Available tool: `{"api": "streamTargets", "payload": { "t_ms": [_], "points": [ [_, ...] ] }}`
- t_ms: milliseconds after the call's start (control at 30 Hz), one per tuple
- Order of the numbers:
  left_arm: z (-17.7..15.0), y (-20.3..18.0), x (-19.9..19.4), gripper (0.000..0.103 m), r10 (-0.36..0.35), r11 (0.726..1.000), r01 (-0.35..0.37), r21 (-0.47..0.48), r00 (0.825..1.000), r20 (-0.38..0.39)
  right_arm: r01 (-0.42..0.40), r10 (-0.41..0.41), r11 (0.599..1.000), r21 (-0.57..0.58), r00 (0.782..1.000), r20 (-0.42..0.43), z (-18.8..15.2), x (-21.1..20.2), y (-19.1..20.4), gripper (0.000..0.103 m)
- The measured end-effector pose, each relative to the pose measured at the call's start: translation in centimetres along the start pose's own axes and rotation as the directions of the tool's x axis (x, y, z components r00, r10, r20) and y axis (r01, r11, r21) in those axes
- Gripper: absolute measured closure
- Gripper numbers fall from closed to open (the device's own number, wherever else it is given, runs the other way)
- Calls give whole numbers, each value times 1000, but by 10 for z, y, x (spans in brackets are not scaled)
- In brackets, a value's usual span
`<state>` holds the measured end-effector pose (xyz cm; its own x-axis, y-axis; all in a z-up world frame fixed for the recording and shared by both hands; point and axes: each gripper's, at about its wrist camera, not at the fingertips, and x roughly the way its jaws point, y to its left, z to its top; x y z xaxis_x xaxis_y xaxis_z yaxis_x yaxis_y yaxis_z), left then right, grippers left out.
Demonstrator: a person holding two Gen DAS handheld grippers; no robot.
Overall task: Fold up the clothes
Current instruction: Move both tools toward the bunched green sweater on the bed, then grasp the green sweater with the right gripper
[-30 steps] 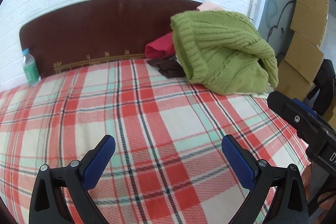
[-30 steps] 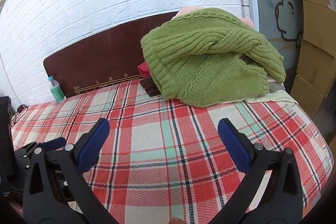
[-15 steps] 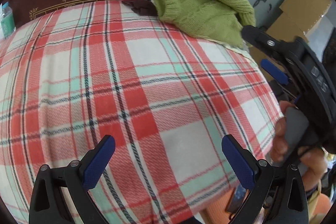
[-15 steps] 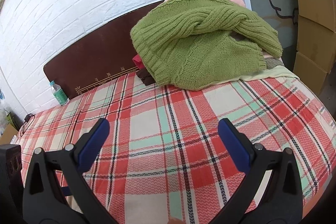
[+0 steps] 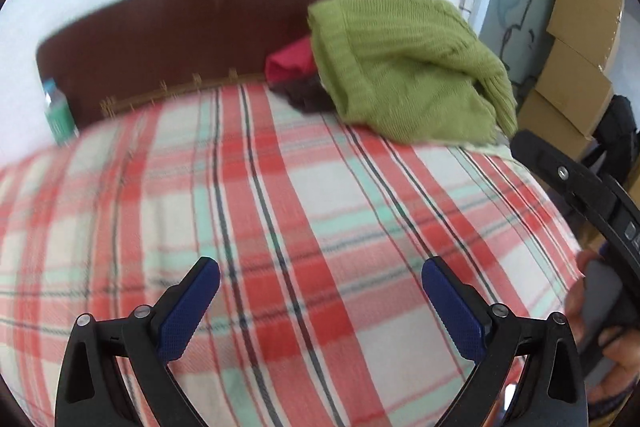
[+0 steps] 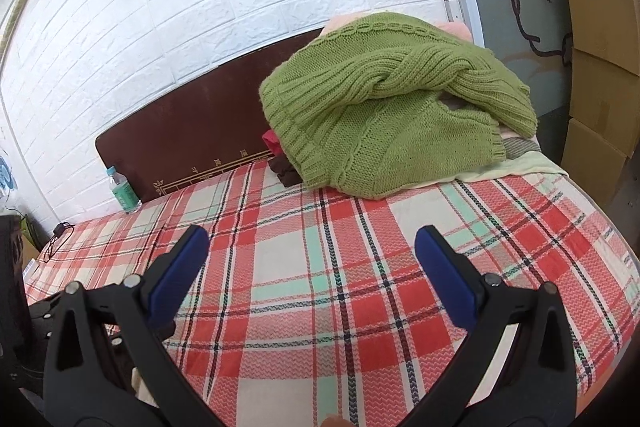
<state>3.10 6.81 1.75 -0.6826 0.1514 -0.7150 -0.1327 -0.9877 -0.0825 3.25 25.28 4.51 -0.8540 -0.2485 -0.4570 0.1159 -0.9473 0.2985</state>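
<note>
Right wrist view: the right gripper (image 6: 312,247) hangs over the plaid bed (image 6: 320,267), jaws spread wide and empty. The green sweater (image 6: 384,131) lies heaped at one o'clock by the headboard (image 6: 192,139). The left gripper (image 5: 320,283) gapes empty too, sweater (image 5: 400,67) at one o'clock.

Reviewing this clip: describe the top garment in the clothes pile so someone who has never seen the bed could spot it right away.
Start at the dark brown headboard of the bed with the red plaid sheet. At its right end lies a heap of clothes, and draped over the top is the green knit sweater. Its chunky ribbed, cable-twisted knit and light green colour set it apart from the red garment and dark garment beneath.
</note>
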Motion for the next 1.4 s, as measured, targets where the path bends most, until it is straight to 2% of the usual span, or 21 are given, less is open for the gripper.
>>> {"api": "streamTargets", "payload": {
  "t_ms": [100, 200, 433, 767, 833, 1000, 1167, 1267, 1400],
  "points": [
    [12, -6, -2, 0, 19, 1000, -19, 3, 999, 37, -6, 6, 1000, -16, 1000, 5, 5, 0, 3, 0],
    [22, -7, -4, 0, 26, 1000, -26, -7, 997, 66, -3, 5, 999, -39, 999, 49, 11, -6, 7, 0],
    [41, -12, -2, 0, 106, 994, -106, -5, 987, 121, -8, 11, 999, -38, 996, 83, 31, -12, 2, 0],
    [64, -17, -1, 0, 83, 997, -80, -22, 979, 185, 17, 5, 984, -180, 993, 120, 40, -10, 13, 0],
    [67, -19, 0, 0, 82, 997, -80, -19, 977, 196, 3, 20, 981, -194, 993, 114, 39, -8, 14, 0],
    [76, -20, 13, 0, 70, 998, -68, -15, 977, 199, -14, 20, 977, -214, 1000, 24, 47, 10, 11, 0],
    [90, -17, 40, 0, 48, 999, -45, -21, 983, 178, 81, -45, 939, -333, 993, 113, 67, 17, 11, 0],
    [98, -15, 57, 0, 35, 999, -32, -25, 986, 165, 104, -70, 916, -387, 993, 100, 84, 36, 7, 0],
    [109, -13, 78, 0, 18, 999, -14, -31, 989, 148, 148, -130, 858, -493, 989, 70, 109, 77, 6, 0]
  ]
}}
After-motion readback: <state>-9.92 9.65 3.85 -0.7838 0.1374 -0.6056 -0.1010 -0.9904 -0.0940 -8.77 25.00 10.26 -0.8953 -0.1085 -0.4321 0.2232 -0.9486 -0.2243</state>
